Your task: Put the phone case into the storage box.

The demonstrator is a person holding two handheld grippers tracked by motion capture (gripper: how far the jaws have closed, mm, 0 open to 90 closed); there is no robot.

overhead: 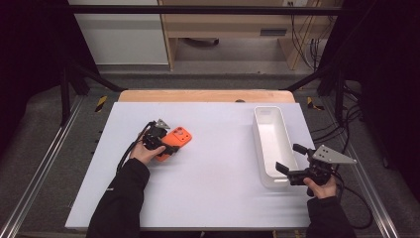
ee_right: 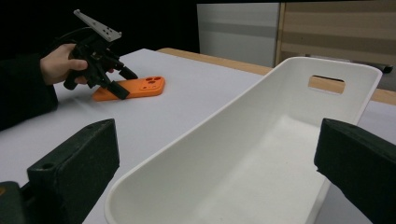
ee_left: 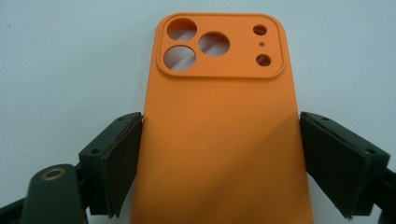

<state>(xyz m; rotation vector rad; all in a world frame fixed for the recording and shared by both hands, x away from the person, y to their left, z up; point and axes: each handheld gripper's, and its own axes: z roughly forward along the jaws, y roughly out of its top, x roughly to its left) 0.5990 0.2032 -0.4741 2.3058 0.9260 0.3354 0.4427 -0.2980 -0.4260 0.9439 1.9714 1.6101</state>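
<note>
The left gripper [ee_left: 219, 163] clamps the flat orange silicone phone case [ee_left: 219, 140] by its long edges on the white table [overhead: 213, 198]. The right gripper [ee_right: 219, 172] stands wide open around the end of the long white plastic bin [ee_right: 261, 154], holding nothing.

The orange phone case [ee_left: 219, 140] looks like soft, matt silicone or rubbery plastic — smooth, with only a dull sheen around its camera cut-outs. The white bin [ee_right: 261, 154] near the table's right edge is smooth moulded plastic with a faint gloss, and the table top [overhead: 213, 183] is a matt, pale sheet over a wooden board whose light grain shows along the far edge. The left gripper [ee_left: 219, 163] carries matt black jaws with rubbery-looking pads, and the right gripper [overhead: 292, 161] bears a dull grey metal-looking plate.
</note>
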